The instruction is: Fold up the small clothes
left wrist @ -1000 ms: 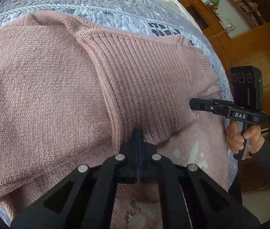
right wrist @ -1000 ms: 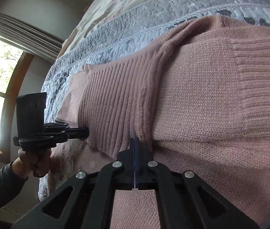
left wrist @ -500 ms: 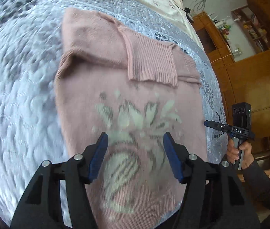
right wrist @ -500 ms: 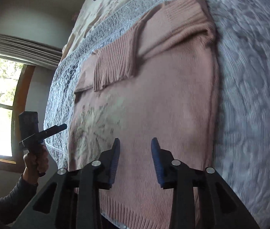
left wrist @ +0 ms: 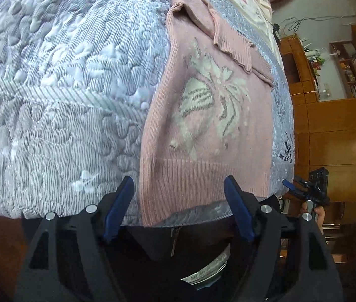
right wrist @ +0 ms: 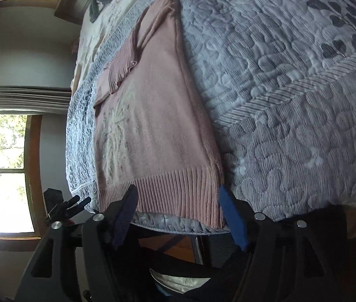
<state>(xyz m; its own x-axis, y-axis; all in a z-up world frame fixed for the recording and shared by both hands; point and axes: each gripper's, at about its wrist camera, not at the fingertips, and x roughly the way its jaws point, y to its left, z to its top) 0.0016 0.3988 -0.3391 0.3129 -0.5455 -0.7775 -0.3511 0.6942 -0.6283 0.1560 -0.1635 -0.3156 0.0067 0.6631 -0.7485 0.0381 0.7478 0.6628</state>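
A second ago both of my tools were pinched on the ribbed cuffs up close; now I have let go and pulled back to the near edge of the bed, so the sleeve fold looks finished to me. The pink knitted sweater with a pale woven flower motif (left wrist: 210, 115) lies flat on the grey quilted bedspread (left wrist: 59, 80), its ribbed hem at the near edge of the bed and both sleeves crossed over the chest near the far end. My left hand-held gripper (left wrist: 179, 210) hangs just off the hem with its blue pads wide apart, holding nothing; my right hand-held gripper (right wrist: 178, 216) is likewise spread and empty over the hem's other corner. I judge the next step is lifting the hem toward the collar. The lettering on the right tool's handle is too small here to read.
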